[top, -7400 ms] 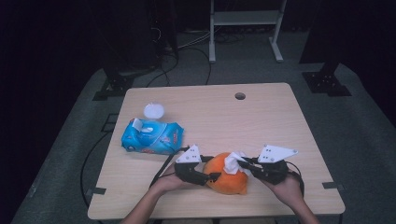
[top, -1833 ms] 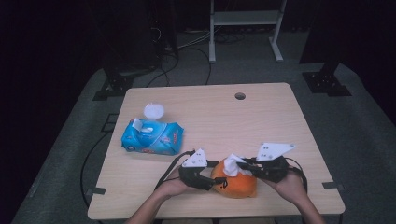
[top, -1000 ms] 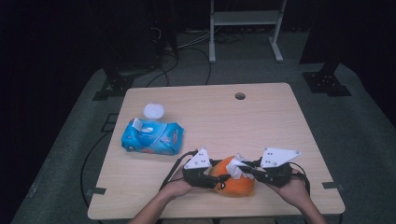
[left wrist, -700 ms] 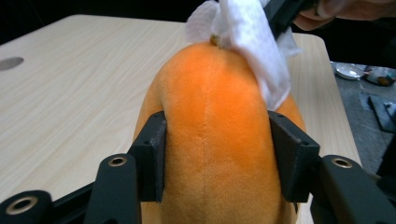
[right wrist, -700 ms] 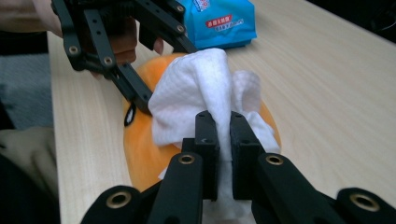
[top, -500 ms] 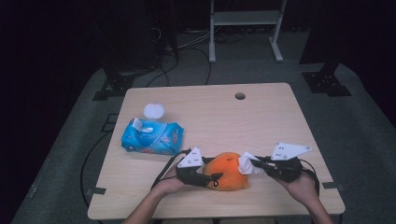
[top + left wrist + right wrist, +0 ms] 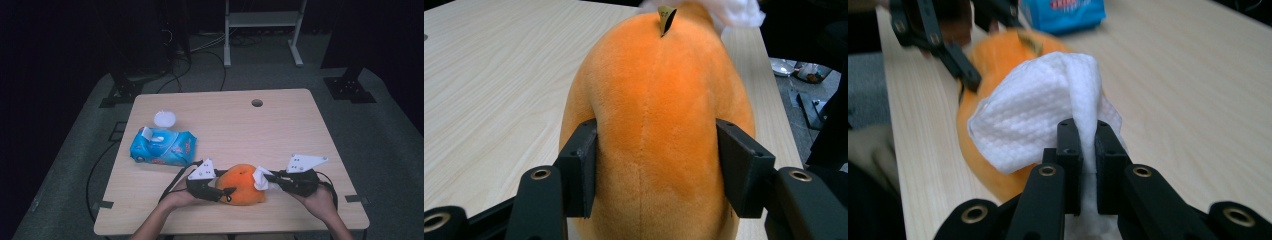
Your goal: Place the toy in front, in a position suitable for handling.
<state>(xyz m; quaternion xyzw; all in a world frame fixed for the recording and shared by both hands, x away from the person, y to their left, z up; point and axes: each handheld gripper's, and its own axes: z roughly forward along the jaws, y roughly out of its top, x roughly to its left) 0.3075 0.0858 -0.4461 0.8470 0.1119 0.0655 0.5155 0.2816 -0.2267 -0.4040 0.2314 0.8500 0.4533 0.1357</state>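
Steadying comes first: our left gripper point(image 7: 656, 175) clamps the orange plush point(image 7: 659, 115) while our right gripper point(image 7: 1087, 145), opposite, pinches a white wipe point(image 7: 1038, 115) against its far side for cleaning.

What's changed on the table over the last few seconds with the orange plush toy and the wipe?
The right gripper, shut on the white wipe, drew from over the orange plush toy to its right side. The left gripper has just been opening its jaws, which flank the toy's sides. The blue wipes pack and its white lid stayed put.
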